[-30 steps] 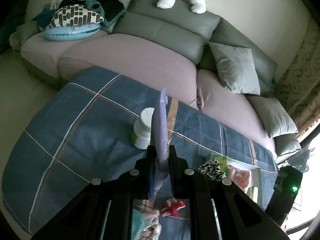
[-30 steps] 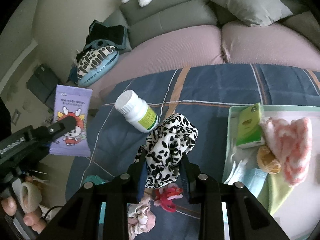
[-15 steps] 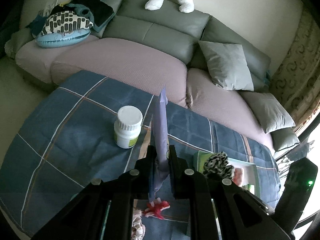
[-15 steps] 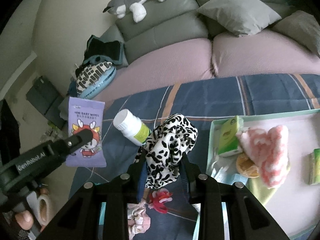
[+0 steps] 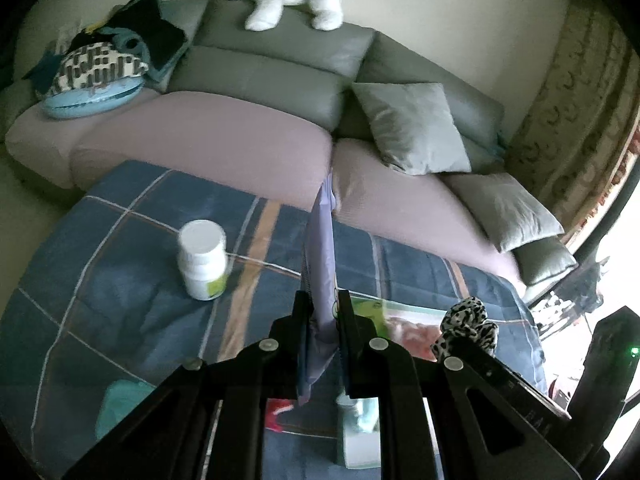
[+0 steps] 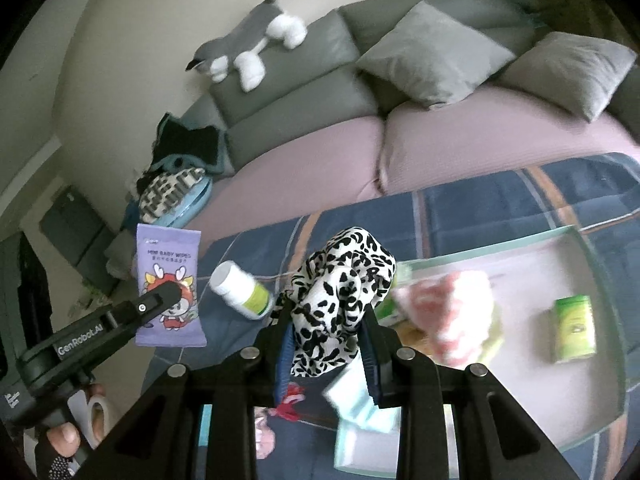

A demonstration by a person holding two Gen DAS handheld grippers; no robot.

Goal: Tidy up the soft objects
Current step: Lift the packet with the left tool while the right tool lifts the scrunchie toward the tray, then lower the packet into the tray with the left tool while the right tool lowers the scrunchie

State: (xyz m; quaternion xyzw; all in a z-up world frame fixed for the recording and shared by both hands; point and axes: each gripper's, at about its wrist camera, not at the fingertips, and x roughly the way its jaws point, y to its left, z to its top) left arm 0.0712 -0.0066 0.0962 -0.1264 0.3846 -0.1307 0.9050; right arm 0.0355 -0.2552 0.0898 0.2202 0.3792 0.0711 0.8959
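Above the blue plaid blanket [image 6: 500, 204], near the sofa [image 5: 256, 80]: right gripper [image 6: 326, 344] clamped on the spotted cloth [image 6: 344, 280], left gripper [image 5: 323, 332] clamped on the purple wipes pack [image 6: 170, 280], held edge-on in the left wrist view. Compared with a second ago, both carried rightward and lifted, so the tray [image 6: 600, 264] with its pink cloth [image 6: 452, 304] and green packets fills more of the right view; white bottle [image 5: 202, 260] now further left. Probably the carry toward the tray; neither item released yet.
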